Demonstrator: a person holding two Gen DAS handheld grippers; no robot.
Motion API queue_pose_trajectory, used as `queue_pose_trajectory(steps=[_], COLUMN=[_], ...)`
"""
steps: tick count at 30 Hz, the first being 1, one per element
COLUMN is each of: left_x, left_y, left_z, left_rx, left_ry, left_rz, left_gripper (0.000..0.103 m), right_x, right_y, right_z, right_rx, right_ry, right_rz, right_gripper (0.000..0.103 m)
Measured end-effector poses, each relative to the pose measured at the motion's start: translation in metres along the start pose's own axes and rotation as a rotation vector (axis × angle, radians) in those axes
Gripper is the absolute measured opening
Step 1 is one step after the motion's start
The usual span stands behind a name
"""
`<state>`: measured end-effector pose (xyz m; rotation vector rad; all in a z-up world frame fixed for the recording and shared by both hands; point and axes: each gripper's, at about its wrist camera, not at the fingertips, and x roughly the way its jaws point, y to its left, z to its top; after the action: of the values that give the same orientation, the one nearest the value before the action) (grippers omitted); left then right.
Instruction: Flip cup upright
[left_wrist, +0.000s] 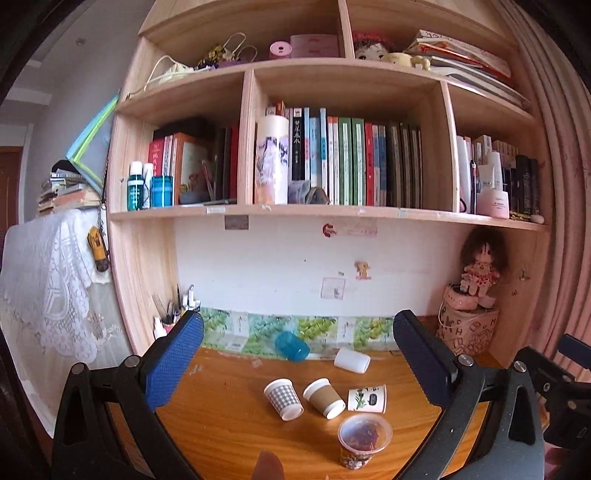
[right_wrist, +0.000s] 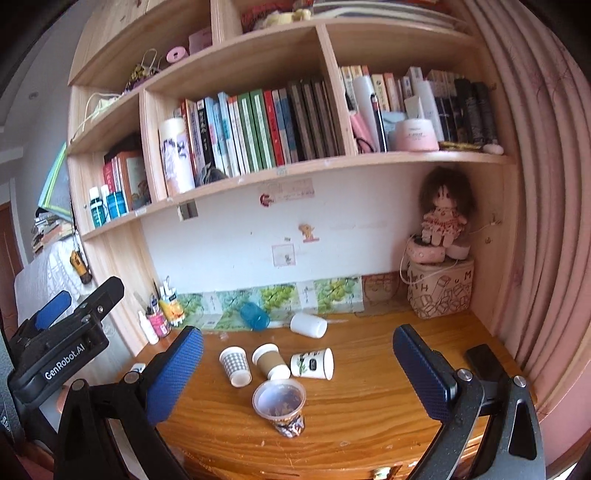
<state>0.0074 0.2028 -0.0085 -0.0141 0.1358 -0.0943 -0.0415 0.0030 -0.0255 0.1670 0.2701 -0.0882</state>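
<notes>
Several cups lie on their sides on the wooden desk (left_wrist: 229, 435): a checked paper cup (left_wrist: 283, 399) (right_wrist: 235, 365), a brown-sleeved cup (left_wrist: 324, 398) (right_wrist: 270, 362), a white cup with a plant print (left_wrist: 366, 398) (right_wrist: 312, 363), a plain white cup (left_wrist: 352, 359) (right_wrist: 308, 325) and a blue plastic cup (left_wrist: 291, 345) (right_wrist: 254, 315). A clear cup with dark contents (left_wrist: 364, 439) (right_wrist: 281, 404) stands upright nearest me. My left gripper (left_wrist: 295, 358) is open and empty above the desk's near edge. My right gripper (right_wrist: 297, 369) is open and empty too. The left gripper's body (right_wrist: 59, 343) shows in the right wrist view.
A bookshelf (left_wrist: 332, 210) full of books hangs over the desk. A doll (left_wrist: 480, 269) sits on a printed box (left_wrist: 467, 332) at the back right. A pen holder (right_wrist: 159, 321) stands at the back left. A dark phone-like object (right_wrist: 484, 362) lies at the right edge. A pink curtain (right_wrist: 546, 221) hangs on the right.
</notes>
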Motion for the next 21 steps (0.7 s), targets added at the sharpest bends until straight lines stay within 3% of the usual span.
queue_pose_trajectory(steps=[6,21], left_x=[-0.001,0.013], left_y=[-0.004,-0.013], left_z=[0.003,-0.004], left_rx=[0.01,-0.012], left_ry=[-0.036,0.088], left_rz=[0.008,-0.017], left_gripper=[0.103,0.103], right_x=[-0.001,0.001], right_y=[-0.004,0.008], right_z=[-0.001,-0.007], right_rx=[0.02,-0.068], right_ry=[-0.015,-0.038], right_rz=[-0.015,-0.044], right_gripper=[0.103,0.103])
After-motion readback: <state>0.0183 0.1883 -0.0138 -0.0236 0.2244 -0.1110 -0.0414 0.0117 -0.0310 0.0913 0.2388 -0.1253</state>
